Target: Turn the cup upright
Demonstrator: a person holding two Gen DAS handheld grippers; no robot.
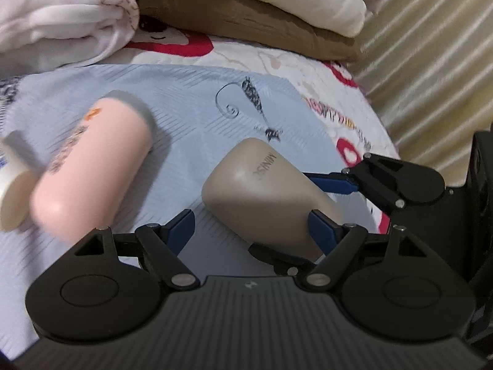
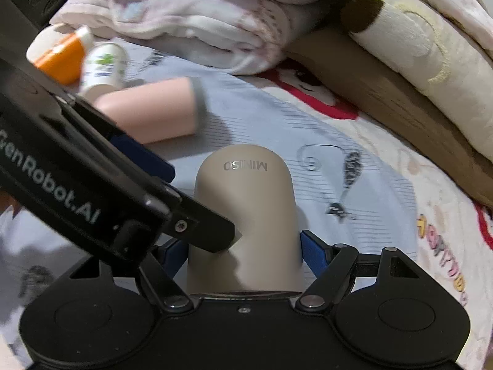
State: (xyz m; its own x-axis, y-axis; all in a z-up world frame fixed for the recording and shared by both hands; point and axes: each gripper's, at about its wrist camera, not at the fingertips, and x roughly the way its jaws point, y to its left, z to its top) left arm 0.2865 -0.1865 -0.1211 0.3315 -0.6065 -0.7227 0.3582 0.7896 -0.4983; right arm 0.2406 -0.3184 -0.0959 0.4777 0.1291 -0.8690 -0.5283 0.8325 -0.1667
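We are looking at the beige, smooth, tapered plastic cup lying on the bed's pale blue printed sheet, its closed base pointing away from the right gripper. That gripper is clasping the cup near its wide mouth end, blue pads pressing both flanks. The left gripper is hanging released, its right pad close beside the cup's flank, whether touching we cannot tell, its left pad over bare sheet. To the left, a pink cylindrical bottle is lying well apart from the cup, leaving a strip of sheet between. Folded white and brown blankets are bounding the far edge, and a ribbed cream wall is closing the right side.
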